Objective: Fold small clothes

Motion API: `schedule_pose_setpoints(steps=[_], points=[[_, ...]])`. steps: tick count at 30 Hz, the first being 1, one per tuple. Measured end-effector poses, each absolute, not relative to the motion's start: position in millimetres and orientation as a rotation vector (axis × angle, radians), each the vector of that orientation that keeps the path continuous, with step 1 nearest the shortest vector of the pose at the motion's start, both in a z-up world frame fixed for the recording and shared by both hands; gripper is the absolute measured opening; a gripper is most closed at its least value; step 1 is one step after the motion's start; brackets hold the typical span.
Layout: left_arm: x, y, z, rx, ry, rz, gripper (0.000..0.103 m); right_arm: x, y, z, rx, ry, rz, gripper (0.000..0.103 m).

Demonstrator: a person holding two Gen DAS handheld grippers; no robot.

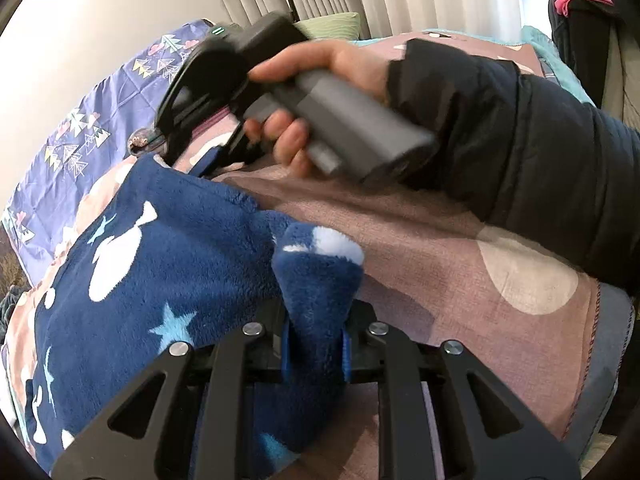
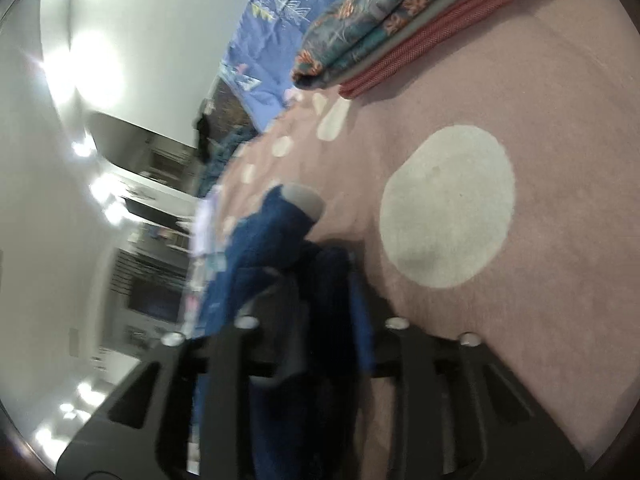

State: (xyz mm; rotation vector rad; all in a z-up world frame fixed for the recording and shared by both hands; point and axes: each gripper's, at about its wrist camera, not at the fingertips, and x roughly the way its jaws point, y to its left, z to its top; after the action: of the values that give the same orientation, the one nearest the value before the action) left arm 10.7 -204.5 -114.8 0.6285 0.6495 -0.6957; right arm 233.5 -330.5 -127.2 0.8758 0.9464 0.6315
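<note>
1. While the soft dark blue fleece garment with white whales and pale stars [image 1: 152, 248] lies partly spread on the pink bed cover with big cream dots [image 1: 460, 240], both claws hold a bit of it.
2. The left claw [image 1: 316, 344] is squeezed narrow on a bunched corner of the fleece, which sticks up right between its blue pads.
3. The right claw [image 2: 316, 320] has blue fleece between its fingers too. That picture is blurry, so I cannot tell if it pinches or is loose.
4. Far ahead of the right claw sits a neat stack of folded clothes [image 2: 400, 28], so some work looks done.
5. I think this fleece piece is only just started. It still needs folding flat and stacking.
</note>
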Motion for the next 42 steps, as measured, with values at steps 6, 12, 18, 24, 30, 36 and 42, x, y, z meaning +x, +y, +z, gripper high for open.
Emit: schedule_pose_setpoints(steps=[6,12,18,24,30,36,42], points=[[10.1,-208.0,-119.1,0.644,0.646,-0.694,0.021,216.3,-339.4,-104.6,0.840,0.891,0.768,0.085],[10.8,-210.1,-120.8,0.649,0.645,-0.699,0.022,249.7,-289.6,-114.5,0.649,1.066,0.548,0.020],[10.8,-210.1,-126.5,0.640,0.653,-0.703,0.024,249.4,-277.3,-92.1,0.586,0.957,0.518,0.019],[14.0,-207.3,-127.1,0.613,0.671,-0.725,0.028,259.0,-293.8,-114.8,0.656,0.950,0.464,0.030],[14.0,-205.8,-126.5,0.591,0.670,-0.745,0.038,202.9,-293.6,-67.0,0.493,0.811,0.376,0.043],[9.3,-187.0,-109.4,0.491,0.679,-0.762,0.043,152.8,-299.8,-67.8,0.358,0.795,0.296,0.047],[-0.5,-87.0,-73.6,0.270,0.619,-0.631,0.051,112.1,-307.9,-44.4,0.316,0.708,0.243,0.056]])
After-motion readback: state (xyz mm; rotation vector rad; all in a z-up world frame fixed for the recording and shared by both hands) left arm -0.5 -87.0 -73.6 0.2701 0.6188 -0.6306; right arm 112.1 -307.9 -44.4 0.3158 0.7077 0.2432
